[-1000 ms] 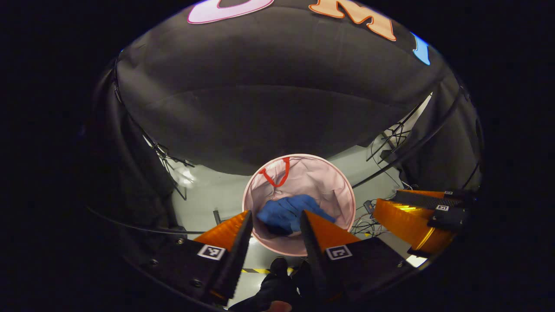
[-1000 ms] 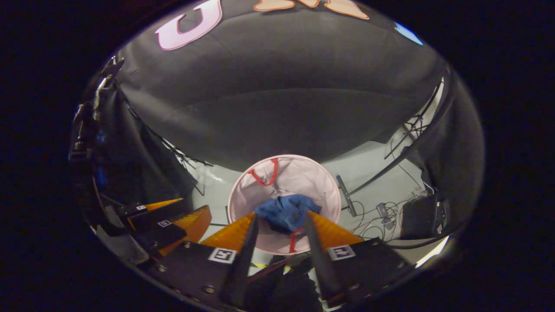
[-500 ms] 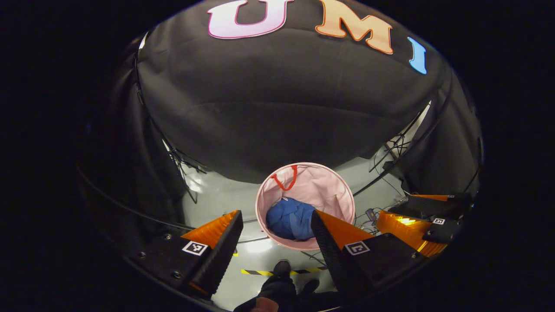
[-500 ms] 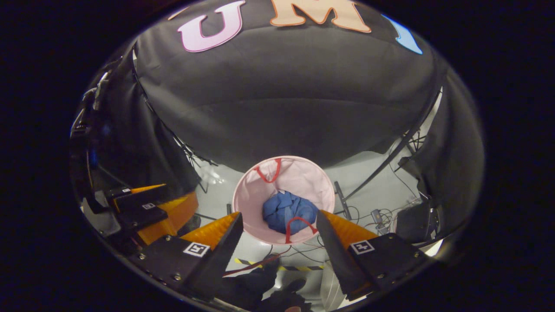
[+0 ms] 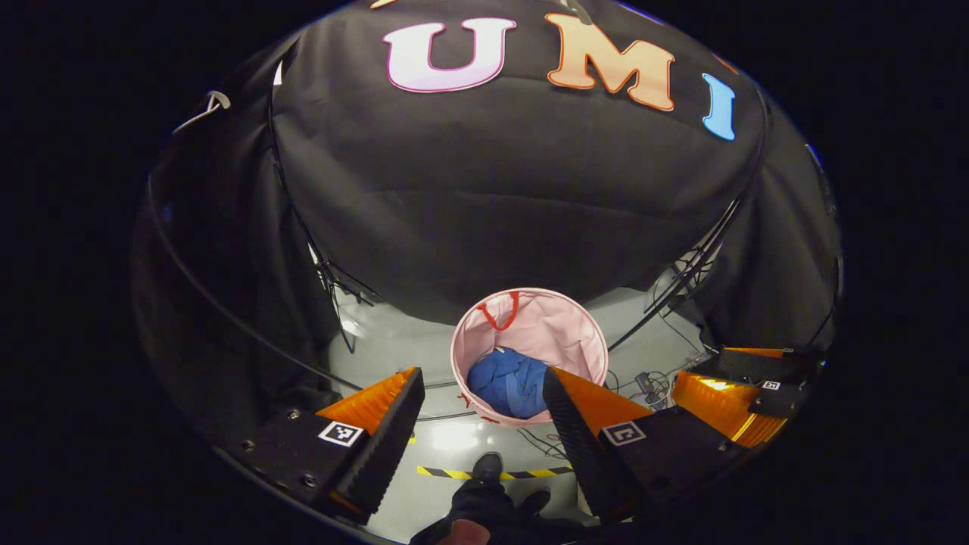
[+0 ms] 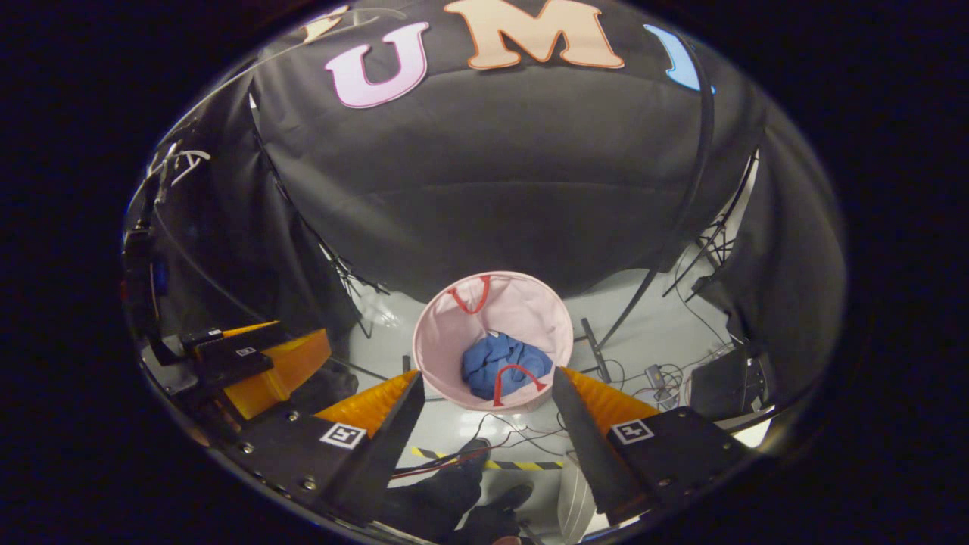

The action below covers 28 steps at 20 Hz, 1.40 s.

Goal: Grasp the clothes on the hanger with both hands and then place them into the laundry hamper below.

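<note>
Crumpled blue garment (image 5: 506, 382) lies inside the round pink fabric laundry hamper (image 5: 564, 329), below centre in both views.

The left gripper (image 5: 484, 428) and right gripper (image 6: 488, 431) hang above the hamper with jaws apart and nothing between them; the garment (image 6: 500, 362) sits beyond the gap, well apart from the fingertips. Bare pale grey floor (image 5: 394, 344) rings the hamper (image 6: 522, 310), with black cables (image 6: 651, 375) at lower right and a yellow-black tape strip (image 5: 454, 474) near the bottom edge.

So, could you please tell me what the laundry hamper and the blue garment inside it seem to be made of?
The laundry hamper looks like thin pink fabric, matte, its wall creased, with red strap handles. The blue garment looks like soft matte cloth, crumpled into folds; the exact fibre cannot be told.
</note>
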Each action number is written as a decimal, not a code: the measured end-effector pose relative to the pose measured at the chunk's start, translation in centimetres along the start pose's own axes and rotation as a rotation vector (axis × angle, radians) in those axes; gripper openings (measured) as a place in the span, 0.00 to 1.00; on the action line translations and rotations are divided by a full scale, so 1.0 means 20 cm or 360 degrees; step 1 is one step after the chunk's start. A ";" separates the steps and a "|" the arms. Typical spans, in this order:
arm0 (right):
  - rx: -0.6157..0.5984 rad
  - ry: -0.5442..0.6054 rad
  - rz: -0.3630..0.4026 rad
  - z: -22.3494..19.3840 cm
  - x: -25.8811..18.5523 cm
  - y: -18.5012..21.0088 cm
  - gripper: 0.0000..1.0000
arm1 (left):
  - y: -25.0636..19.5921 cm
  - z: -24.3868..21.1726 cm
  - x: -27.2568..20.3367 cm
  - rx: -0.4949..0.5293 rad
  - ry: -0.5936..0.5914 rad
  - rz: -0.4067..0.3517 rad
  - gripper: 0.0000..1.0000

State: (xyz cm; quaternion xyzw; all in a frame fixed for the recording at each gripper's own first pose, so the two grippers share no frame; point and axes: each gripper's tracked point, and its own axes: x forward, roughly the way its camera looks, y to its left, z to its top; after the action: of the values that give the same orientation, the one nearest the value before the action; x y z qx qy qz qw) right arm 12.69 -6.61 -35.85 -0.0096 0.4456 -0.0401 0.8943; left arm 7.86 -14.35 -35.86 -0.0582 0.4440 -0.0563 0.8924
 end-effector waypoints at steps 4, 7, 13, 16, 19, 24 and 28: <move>-0.0009 -0.0066 0.0033 -0.01 -0.16 0.02 1.00 | -0.02 -0.02 -0.15 0.0007 -0.0061 0.0027 0.99; -0.0006 -0.0122 0.0050 0.01 -0.27 0.02 1.00 | -0.03 -0.01 -0.26 -0.0004 -0.0114 0.0040 0.96; 0.0001 -0.0276 0.0113 0.12 -0.52 0.03 1.00 | -0.03 0.08 -0.50 -0.0032 -0.0280 0.0077 0.99; 0.0011 -0.0370 0.0138 0.18 -0.63 0.05 1.00 | -0.04 0.19 -0.63 -0.0008 -0.0393 0.0090 0.99; 0.0026 -0.0446 0.0142 0.25 -0.71 0.03 0.98 | -0.06 0.24 -0.71 -0.0001 -0.0469 0.0073 0.98; 0.0056 -0.0604 0.0125 0.42 -0.88 0.03 1.00 | -0.06 0.39 -0.86 -0.0018 -0.0596 0.0072 0.98; 0.0071 -0.0827 0.0138 0.63 -1.05 0.03 1.00 | -0.01 0.64 -1.02 0.0071 -0.0829 0.0141 0.96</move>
State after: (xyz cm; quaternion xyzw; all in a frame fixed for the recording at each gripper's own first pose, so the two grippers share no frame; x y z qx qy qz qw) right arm 10.21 -4.48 -11.57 0.0193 0.1999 -0.0077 0.9796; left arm 5.74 -10.79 -12.08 -0.0316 0.2001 -0.0101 0.9792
